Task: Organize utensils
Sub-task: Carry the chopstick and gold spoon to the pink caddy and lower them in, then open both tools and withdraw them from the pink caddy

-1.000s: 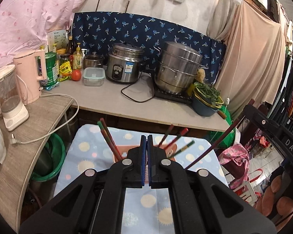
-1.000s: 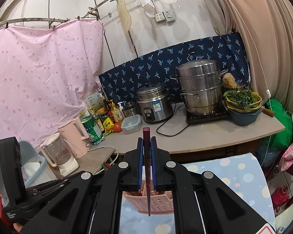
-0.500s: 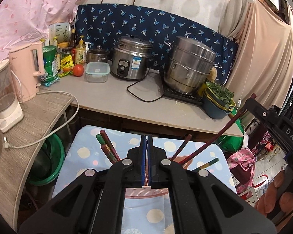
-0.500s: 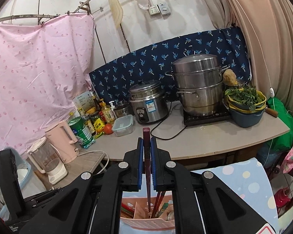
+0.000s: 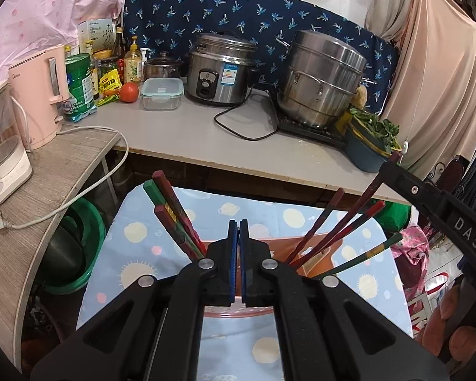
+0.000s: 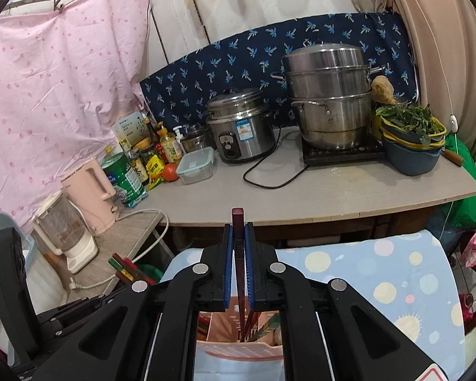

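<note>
A pink slotted utensil holder [image 6: 238, 347] [image 5: 317, 250] stands on a blue dotted cloth. My right gripper [image 6: 238, 231] is shut on a dark red chopstick [image 6: 238, 254], held upright with its lower end down inside the holder. Several red and green chopsticks [image 5: 174, 216] lean out of the holder's left side, and more chopsticks [image 5: 342, 225] lean out on the right. My left gripper [image 5: 237, 231] is shut with nothing between its blue pads, just above the holder's near rim. The right gripper's black body [image 5: 434, 203] reaches in from the right in the left wrist view.
Behind the cloth runs a grey counter [image 5: 206, 133] with a rice cooker [image 5: 220, 68], a steel steamer pot [image 5: 322, 77], a bowl of greens [image 5: 369, 143], a lidded box and bottles. A pink kettle [image 5: 39, 95] and a blender stand on a side shelf. A green basin [image 5: 79, 244] sits below.
Both grippers have come down and forward toward the holder. The held chopstick's lower end has gone from in front of the holder down into it.
</note>
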`<state>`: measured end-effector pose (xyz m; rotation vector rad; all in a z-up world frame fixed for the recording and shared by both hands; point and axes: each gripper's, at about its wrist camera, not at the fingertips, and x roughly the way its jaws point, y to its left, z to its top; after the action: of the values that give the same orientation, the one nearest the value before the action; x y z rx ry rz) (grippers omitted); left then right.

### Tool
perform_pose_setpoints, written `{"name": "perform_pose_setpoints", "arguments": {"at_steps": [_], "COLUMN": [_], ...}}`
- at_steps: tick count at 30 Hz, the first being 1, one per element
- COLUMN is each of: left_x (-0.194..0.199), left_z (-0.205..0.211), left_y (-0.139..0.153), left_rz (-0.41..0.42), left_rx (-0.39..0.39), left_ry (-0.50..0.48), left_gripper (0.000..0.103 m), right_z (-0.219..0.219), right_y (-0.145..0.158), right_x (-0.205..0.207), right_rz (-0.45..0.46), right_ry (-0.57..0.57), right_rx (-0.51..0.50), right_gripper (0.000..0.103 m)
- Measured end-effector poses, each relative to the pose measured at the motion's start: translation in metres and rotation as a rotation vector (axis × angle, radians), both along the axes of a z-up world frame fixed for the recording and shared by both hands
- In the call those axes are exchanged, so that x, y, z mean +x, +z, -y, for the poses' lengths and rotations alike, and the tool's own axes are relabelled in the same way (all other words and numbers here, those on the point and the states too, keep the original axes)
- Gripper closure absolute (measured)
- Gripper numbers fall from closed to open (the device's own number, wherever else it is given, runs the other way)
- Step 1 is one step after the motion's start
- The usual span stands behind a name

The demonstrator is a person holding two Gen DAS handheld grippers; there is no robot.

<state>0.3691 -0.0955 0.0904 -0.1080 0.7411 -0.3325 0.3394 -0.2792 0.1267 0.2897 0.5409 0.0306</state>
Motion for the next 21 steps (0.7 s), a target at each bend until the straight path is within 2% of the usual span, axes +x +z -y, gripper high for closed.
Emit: {"name": "perform_pose_setpoints", "arguments": {"at_steps": [7, 11, 12, 14, 16, 19, 21], "left_x": [0.002, -0.002, -0.003, -0.004, -0.009, -0.015, -0.019], "left_z": [0.001, 0.002, 0.003, 0.002, 0.001, 0.0, 0.0], "left_y": [-0.008, -0.008, -0.008, -0.007, -0.006, -0.003, -0.001], "left_rz": [-0.007, 0.018, 0.02, 0.015, 0.026, 0.039, 0.04], "left_rx": [0.022, 0.046, 0.053, 0.056, 0.061, 0.074, 0.079], "left_ry": [0.009, 0.023, 0.028, 0.034, 0.048, 0.053, 0.052], "left_gripper": [0.102, 0.101, 0.098, 0.085, 0.068, 0.065, 0.065], "right_z": [-0.007, -0.01, -0.011, -0.012, -0.012, -0.011, -0.011], "right_y": [-0.019, -0.02, -0.02, -0.019, -0.018, -0.016, -0.014], "right_x": [0.007, 0.001, -0.001, -0.005, -0.009, -0.017, -0.023], "right_rz": [-0.07, -0.067, -0.065, -0.06, -0.06, -0.059, -0.061], "right_ry": [0.033, 0.036, 0.037, 0.035, 0.036, 0.033, 0.036], "right_rx": [-0.02, -0.038, -0.042, -0.049, -0.046, -0.042, -0.046], "right_gripper": [0.096, 0.083, 0.08, 0.075, 0.073, 0.067, 0.067]}}
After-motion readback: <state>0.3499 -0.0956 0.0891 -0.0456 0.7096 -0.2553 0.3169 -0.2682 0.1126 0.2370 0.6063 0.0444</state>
